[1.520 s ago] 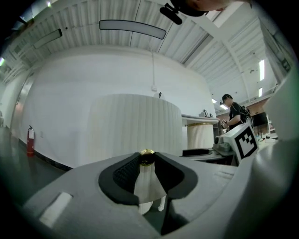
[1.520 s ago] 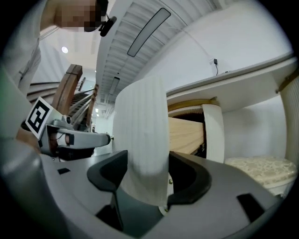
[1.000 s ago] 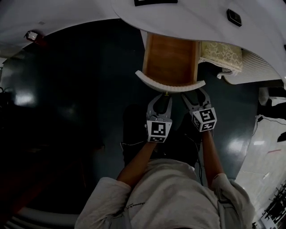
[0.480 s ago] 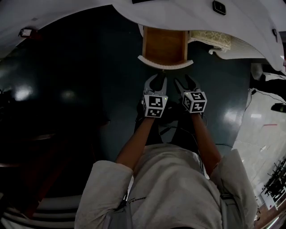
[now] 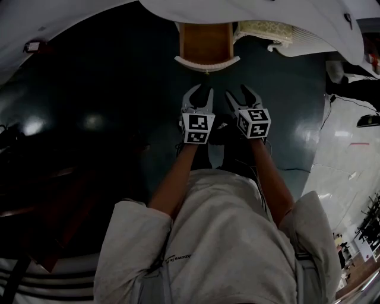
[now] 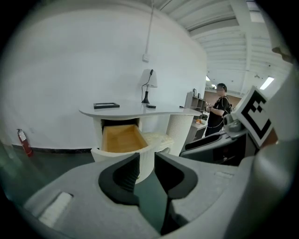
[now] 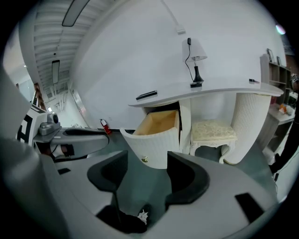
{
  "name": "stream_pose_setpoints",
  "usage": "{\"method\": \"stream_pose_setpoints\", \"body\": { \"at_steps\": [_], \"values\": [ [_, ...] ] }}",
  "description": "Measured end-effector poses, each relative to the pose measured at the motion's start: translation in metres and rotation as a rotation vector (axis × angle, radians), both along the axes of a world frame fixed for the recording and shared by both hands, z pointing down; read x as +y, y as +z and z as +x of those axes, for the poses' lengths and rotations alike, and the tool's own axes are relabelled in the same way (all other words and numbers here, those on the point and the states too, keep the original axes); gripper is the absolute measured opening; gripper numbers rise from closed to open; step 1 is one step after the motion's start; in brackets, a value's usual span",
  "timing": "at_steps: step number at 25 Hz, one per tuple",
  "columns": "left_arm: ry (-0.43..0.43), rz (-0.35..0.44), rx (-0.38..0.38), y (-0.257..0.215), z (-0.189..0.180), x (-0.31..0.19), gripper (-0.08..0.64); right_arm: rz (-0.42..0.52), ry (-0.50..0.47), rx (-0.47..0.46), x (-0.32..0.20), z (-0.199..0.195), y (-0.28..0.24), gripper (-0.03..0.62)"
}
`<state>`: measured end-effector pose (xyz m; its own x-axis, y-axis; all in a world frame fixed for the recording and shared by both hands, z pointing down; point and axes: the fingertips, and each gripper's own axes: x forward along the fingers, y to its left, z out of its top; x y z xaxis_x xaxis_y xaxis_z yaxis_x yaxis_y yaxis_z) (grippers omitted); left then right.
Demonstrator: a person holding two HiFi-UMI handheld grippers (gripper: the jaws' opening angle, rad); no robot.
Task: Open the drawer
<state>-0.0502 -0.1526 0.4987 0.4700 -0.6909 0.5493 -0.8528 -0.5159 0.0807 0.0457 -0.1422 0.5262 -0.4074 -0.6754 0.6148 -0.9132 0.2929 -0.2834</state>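
The drawer (image 5: 206, 43) stands pulled out of the white curved desk (image 5: 249, 15), and its bare wooden inside shows (image 6: 120, 138). Its curved white front (image 7: 156, 147) carries a small brass knob (image 7: 145, 159). Both grippers hang in the air on the near side of the drawer, apart from it, pointing at it. My left gripper (image 5: 199, 95) is open with nothing between its dark pads (image 6: 125, 173). My right gripper (image 5: 240, 96) is open too, with only floor between its pads (image 7: 187, 175). Each gripper shows at the edge of the other's view.
A white stool with a cream cushion (image 7: 212, 130) stands right of the drawer, under the desk. A lamp (image 6: 148, 86) and a black tray (image 6: 106, 105) sit on the desk. A fire extinguisher (image 6: 24, 142) stands by the wall. A person (image 6: 217, 105) stands far right. The floor (image 5: 107, 89) is dark and glossy.
Both grippers have risen and drawn back from the drawer front, staying open. The drawer stays pulled out and sits farther off in the head view.
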Motion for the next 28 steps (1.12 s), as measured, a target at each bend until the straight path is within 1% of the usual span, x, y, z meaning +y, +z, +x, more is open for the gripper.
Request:
{"method": "stream_pose_setpoints", "body": {
  "at_steps": [5, 11, 13, 15, 17, 19, 22, 25, 28],
  "values": [
    [-0.009, -0.018, -0.013, -0.034, 0.006, 0.020, 0.104, 0.002, -0.007, -0.001, 0.019, -0.002, -0.041, 0.272],
    [-0.008, -0.028, -0.033, -0.079, 0.002, 0.047, 0.104, 0.015, -0.010, -0.013, 0.037, -0.011, -0.089, 0.272],
    [-0.037, -0.052, -0.008, -0.088, 0.003, 0.058, 0.104, 0.026, 0.027, -0.024, 0.044, -0.007, -0.104, 0.272],
    [-0.088, -0.081, 0.037, -0.093, 0.003, 0.066, 0.104, 0.052, 0.093, -0.046, 0.048, 0.000, -0.120, 0.272],
    [-0.121, -0.079, 0.048, -0.095, 0.005, 0.072, 0.104, 0.080, 0.120, -0.066, 0.049, 0.003, -0.132, 0.272],
    [-0.112, -0.060, 0.039, -0.095, 0.011, 0.078, 0.104, 0.088, 0.085, -0.061, 0.054, -0.002, -0.133, 0.272],
    [-0.094, -0.010, 0.036, -0.103, 0.018, 0.074, 0.104, 0.102, -0.016, -0.010, 0.057, -0.012, -0.131, 0.272],
    [-0.114, 0.027, 0.061, -0.113, 0.020, 0.071, 0.104, 0.133, -0.075, 0.025, 0.059, -0.011, -0.136, 0.272],
    [-0.150, 0.055, 0.087, -0.116, 0.023, 0.066, 0.104, 0.166, -0.110, 0.056, 0.059, 0.001, -0.140, 0.272]
  ]
}}
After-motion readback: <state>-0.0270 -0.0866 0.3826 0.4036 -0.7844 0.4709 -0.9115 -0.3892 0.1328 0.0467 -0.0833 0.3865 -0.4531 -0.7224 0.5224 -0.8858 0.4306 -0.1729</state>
